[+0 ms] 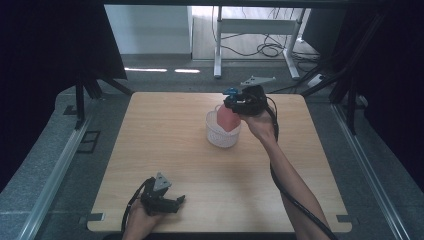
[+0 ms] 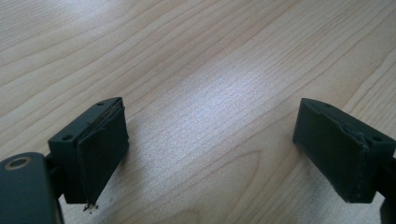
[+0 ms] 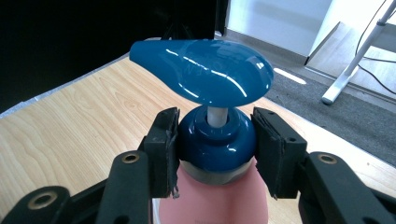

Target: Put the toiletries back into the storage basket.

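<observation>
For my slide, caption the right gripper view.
Right gripper clamps the pink pump bottle at its blue collar.

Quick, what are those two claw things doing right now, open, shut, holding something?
Left gripper: open, nothing between its jaws, low over the bare table.
Right gripper: shut on the blue collar of the pink pump bottle.

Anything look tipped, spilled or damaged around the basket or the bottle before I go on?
Nothing stands out. The pink pump bottle with the blue cap sits in the white mesh basket, the right gripper closed on its collar. No spill on the wooden table. The left gripper is open over bare wood.
</observation>
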`<action>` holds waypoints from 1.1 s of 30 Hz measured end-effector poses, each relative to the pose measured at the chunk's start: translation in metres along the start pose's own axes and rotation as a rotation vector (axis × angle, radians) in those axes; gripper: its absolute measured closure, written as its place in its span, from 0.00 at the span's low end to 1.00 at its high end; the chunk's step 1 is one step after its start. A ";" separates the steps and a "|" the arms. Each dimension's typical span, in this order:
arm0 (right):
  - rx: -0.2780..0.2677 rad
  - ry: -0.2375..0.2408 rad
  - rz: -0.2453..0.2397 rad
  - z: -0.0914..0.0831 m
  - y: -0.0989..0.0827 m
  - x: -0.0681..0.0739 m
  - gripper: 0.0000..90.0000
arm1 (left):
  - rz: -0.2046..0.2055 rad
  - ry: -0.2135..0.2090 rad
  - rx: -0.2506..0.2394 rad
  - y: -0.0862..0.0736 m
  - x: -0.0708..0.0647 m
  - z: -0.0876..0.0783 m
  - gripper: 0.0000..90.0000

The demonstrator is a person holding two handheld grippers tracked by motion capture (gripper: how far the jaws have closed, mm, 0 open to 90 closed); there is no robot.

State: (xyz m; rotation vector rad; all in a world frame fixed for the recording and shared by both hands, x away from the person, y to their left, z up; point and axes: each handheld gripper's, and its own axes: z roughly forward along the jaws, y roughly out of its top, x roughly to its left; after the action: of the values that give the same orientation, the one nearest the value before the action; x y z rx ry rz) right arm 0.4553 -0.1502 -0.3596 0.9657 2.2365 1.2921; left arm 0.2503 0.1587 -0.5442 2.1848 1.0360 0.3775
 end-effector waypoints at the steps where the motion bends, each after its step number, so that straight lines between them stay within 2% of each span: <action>1: 0.002 0.000 0.002 0.002 -0.001 0.000 0.59 | 0.001 0.001 0.001 0.000 0.000 0.000 0.11; 33: 0.043 0.003 0.002 0.039 -0.023 0.000 0.59 | -0.003 0.000 0.003 0.000 0.000 0.000 0.11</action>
State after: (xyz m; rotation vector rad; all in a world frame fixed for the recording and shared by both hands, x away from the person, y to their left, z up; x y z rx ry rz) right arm 0.4709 -0.1346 -0.3993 0.9821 2.2748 1.2526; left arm 0.2500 0.1586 -0.5441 2.1861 1.0402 0.3745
